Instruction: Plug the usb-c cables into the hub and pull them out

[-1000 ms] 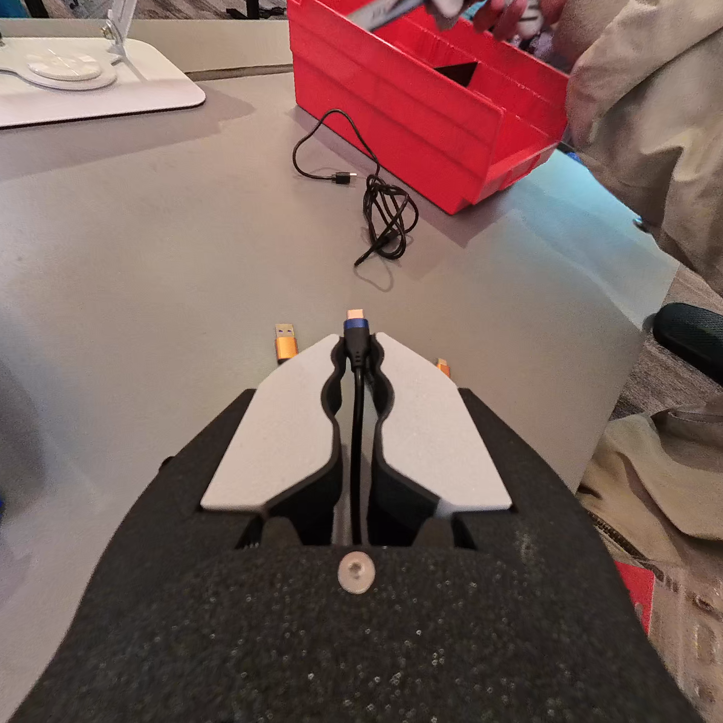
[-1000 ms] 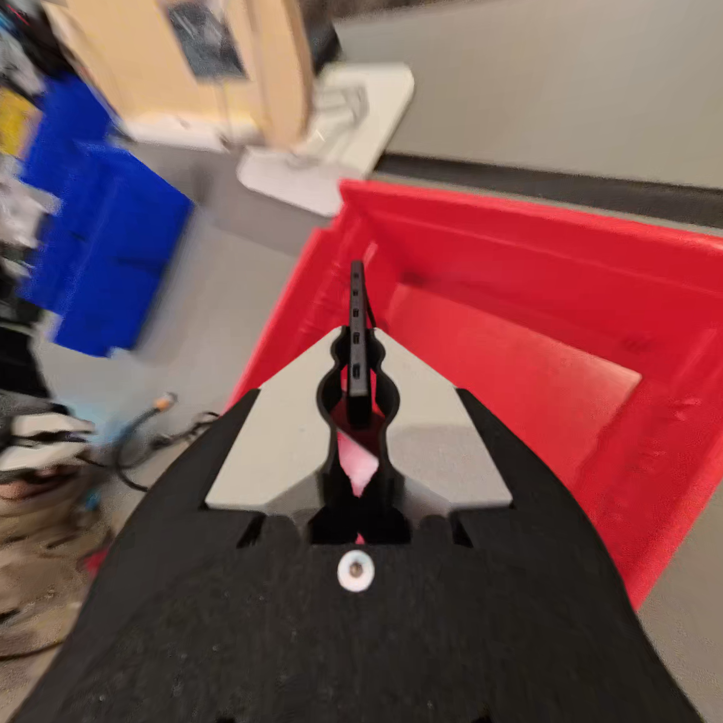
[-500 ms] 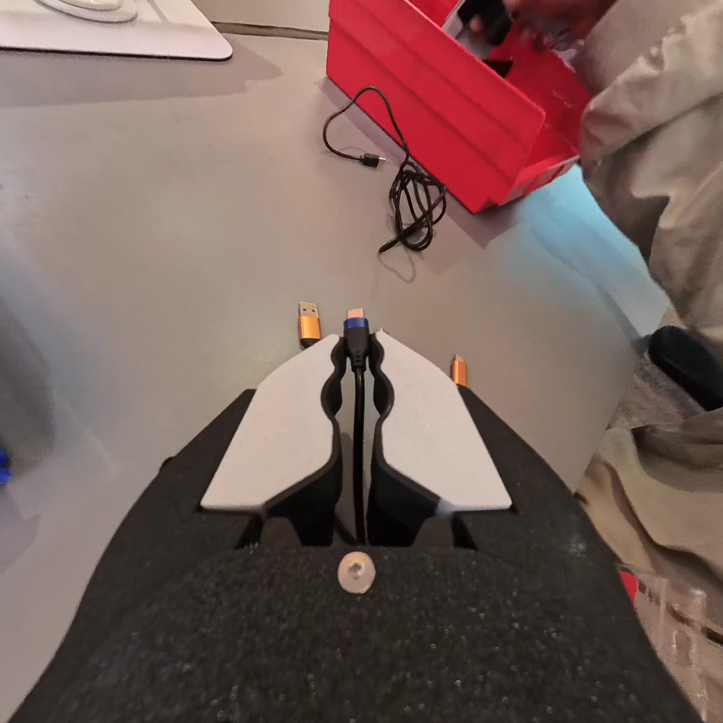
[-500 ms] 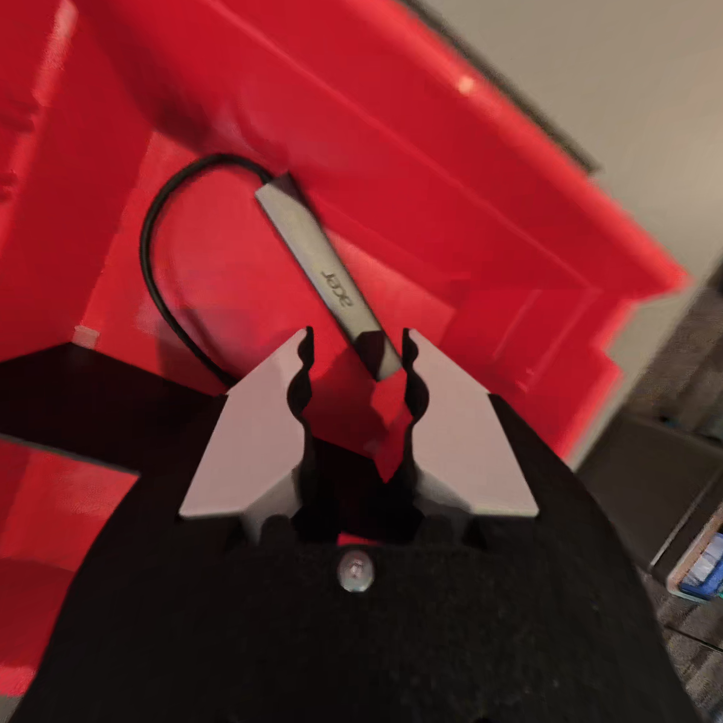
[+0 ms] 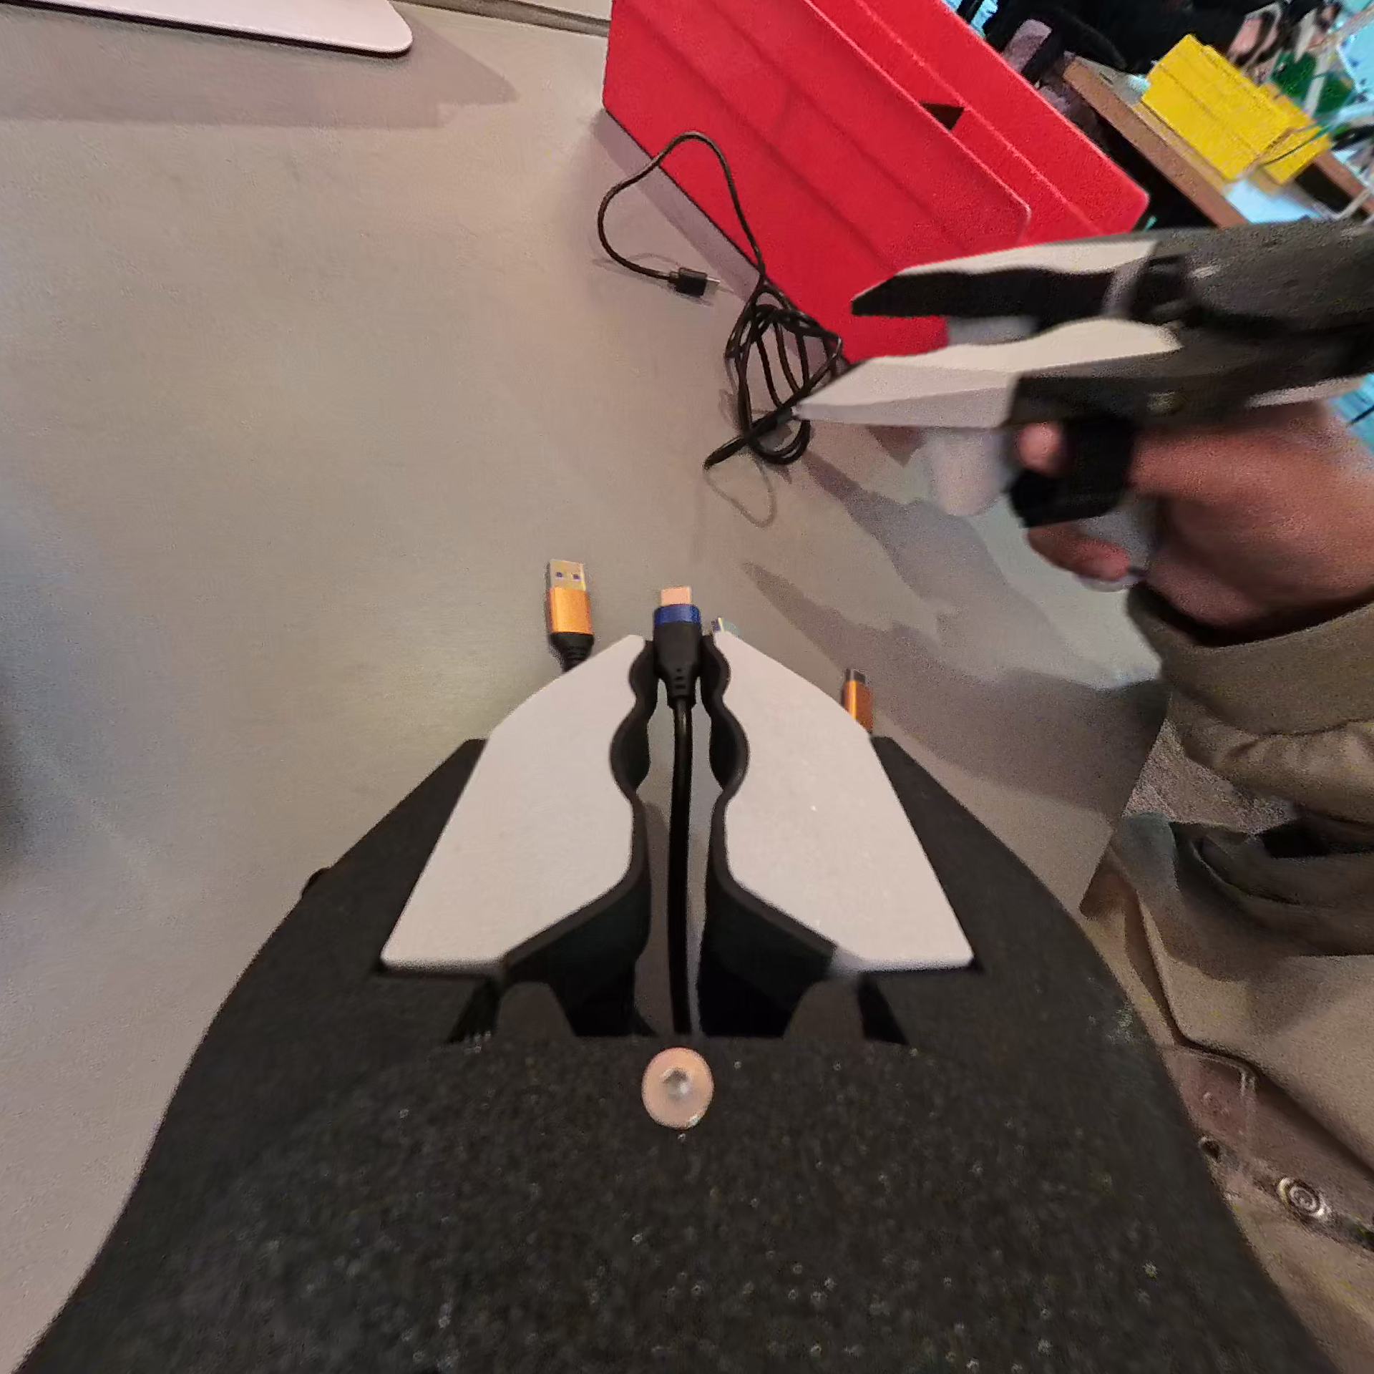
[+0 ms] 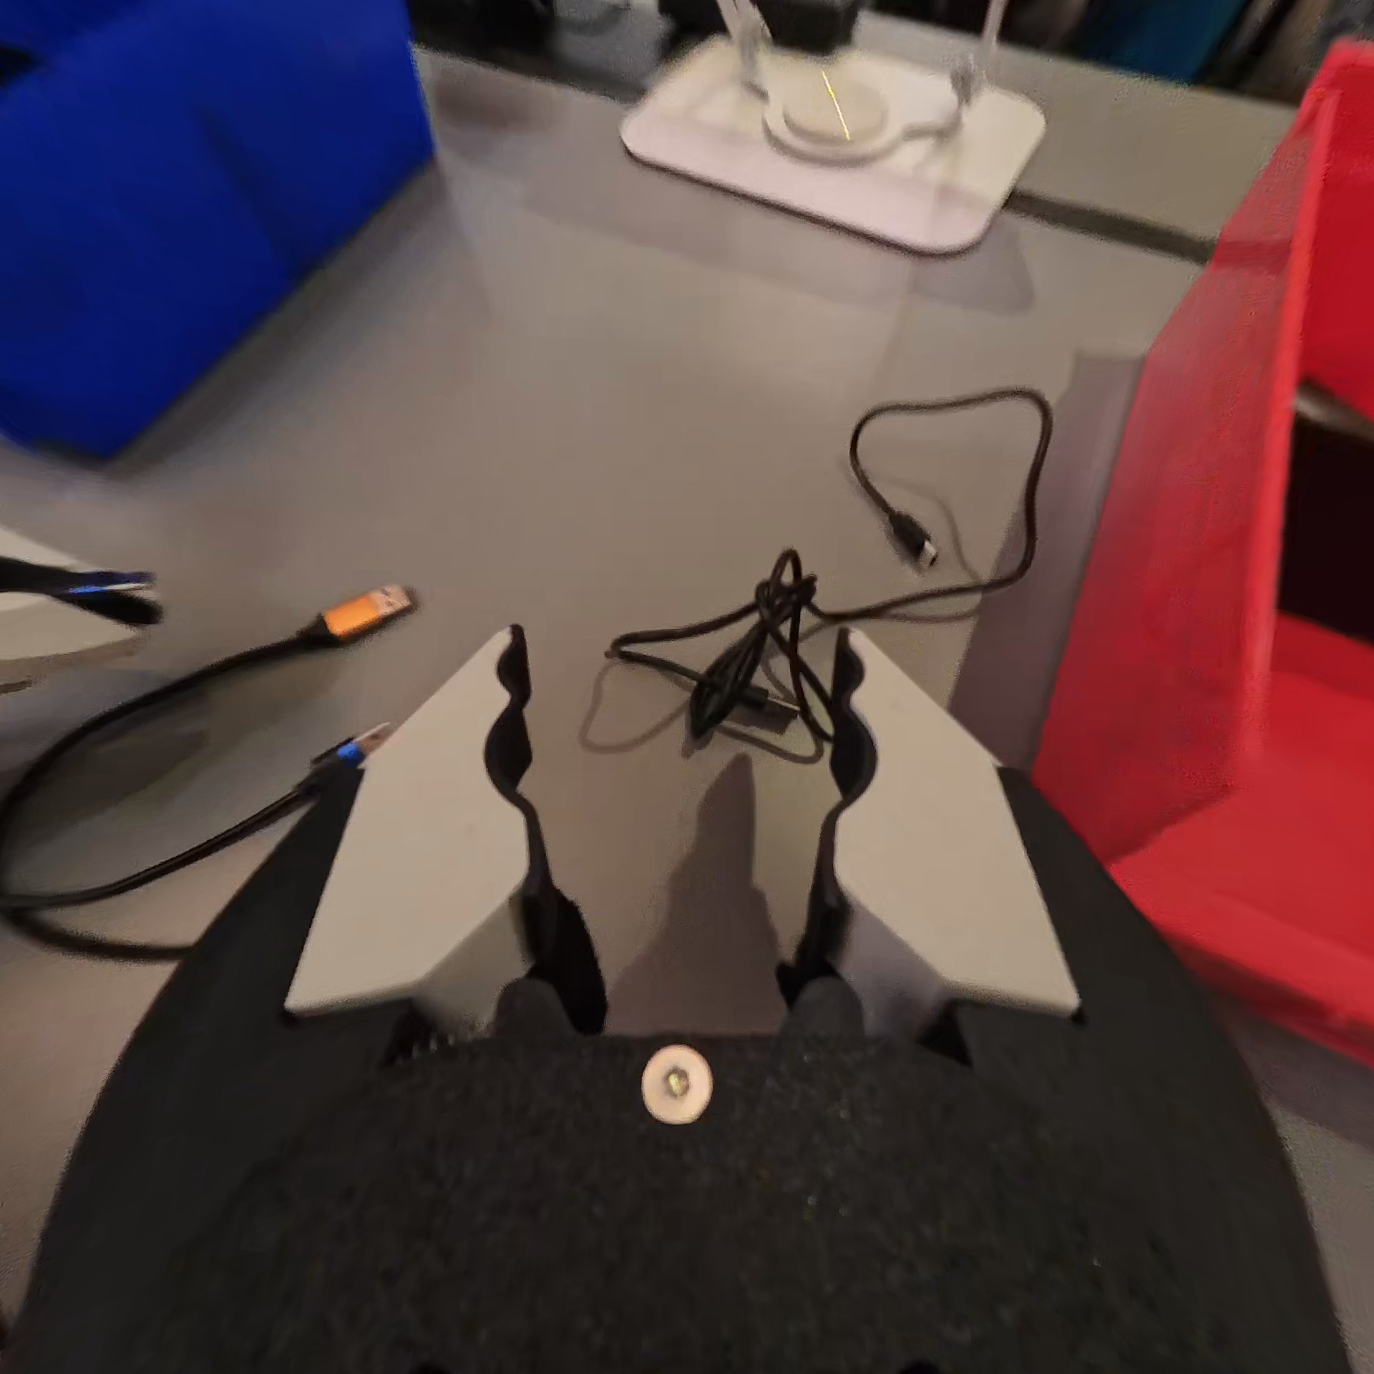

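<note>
While clamped, cable [image 5: 676, 647] between hand-held gripper [image 5: 675, 641] fingertips.

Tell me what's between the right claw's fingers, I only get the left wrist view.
Observer: Nothing. The right claw is open and empty; through the gap you see the tangled black cable lying on the table.
Operator: What's out past my left edge?
Observer: A blue bin stands on the table at the far left.
Operator: Where does the orange plug's cable run?
Observer: From the orange plug it curves away left, out of the right wrist view, then loops back in nearer the camera.
</note>
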Tool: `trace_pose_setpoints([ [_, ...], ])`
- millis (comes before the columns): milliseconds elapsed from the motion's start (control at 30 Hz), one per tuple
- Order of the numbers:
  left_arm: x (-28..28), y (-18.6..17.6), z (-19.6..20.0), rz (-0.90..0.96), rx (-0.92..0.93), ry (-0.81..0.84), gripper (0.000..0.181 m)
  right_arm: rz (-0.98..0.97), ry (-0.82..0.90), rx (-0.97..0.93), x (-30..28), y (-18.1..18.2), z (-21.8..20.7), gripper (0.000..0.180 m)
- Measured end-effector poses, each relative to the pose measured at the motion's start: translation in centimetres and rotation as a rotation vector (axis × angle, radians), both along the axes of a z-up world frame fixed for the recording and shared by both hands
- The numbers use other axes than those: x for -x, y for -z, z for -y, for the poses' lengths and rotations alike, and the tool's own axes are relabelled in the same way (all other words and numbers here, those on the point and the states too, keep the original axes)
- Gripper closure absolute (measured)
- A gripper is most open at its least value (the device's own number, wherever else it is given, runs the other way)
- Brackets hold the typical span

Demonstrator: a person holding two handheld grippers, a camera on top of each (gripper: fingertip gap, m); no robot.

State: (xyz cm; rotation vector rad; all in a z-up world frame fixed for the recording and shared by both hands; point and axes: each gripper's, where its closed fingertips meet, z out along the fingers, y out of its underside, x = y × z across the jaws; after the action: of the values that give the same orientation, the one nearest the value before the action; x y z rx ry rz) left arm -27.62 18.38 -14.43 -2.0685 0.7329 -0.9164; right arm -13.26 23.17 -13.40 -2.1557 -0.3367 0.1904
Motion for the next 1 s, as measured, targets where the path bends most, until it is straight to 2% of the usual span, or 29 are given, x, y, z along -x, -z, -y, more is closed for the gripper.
trace_pose_setpoints([
  [100, -0.1, -0.1, 0.4, -0.001, -0.006, 0.017, 0.170, 0.024, 0.106, -0.015, -0.7, 2.3, -1.9, 0.097],
  [167, 0.0, -0.2, 0.5, -0.002, -0.012, 0.016, 0.170, 0.038, 0.125, 0.048, -1.1, 4.2, -2.7, 0.098],
  [233, 0.2, -0.4, 0.6, -0.001, -0.018, 0.011, 0.170, 0.023, 0.089, 0.114, -0.9, 5.6, -2.6, 0.131],
  [300, 0.4, -0.4, 0.5, -0.004, -0.025, 0.004, 0.170, 0.050, 0.100, 0.086, -1.9, 5.2, -2.6, 0.171],
  [400, 0.6, -0.4, 0.5, -0.001, -0.022, -0.002, 0.170, 0.067, 0.034, 0.044, -2.1, 4.4, -2.0, 0.174],
  [500, 0.5, -0.4, 0.6, -0.004, -0.022, 0.002, 0.170, 0.047, -0.080, -0.054, -1.1, 0.8, -0.8, 0.175],
  [633, 0.4, -0.3, 0.6, -0.008, -0.022, 0.006, 0.170, 0.040, -0.253, -0.180, 0.0, -7.2, 2.2, 0.175],
  [767, 0.4, -0.1, 0.7, -0.011, -0.017, 0.008, 0.170, -0.011, -0.218, -0.232, -4.4, -13.9, 3.4, 0.174],
  [867, 0.3, -0.2, 0.7, -0.010, -0.020, 0.007, 0.170, -0.136, -0.198, -0.280, -7.9, -17.9, 4.1, 0.174],
  [933, 0.3, -0.2, 0.7, -0.014, -0.021, 0.006, 0.170, -0.199, -0.183, -0.259, -10.3, -18.7, 4.1, 0.174],
  [1000, 0.3, -0.2, 0.7, -0.013, -0.021, 0.008, 0.170, -0.220, -0.132, -0.221, -13.0, -17.9, 3.3, 0.174],
])
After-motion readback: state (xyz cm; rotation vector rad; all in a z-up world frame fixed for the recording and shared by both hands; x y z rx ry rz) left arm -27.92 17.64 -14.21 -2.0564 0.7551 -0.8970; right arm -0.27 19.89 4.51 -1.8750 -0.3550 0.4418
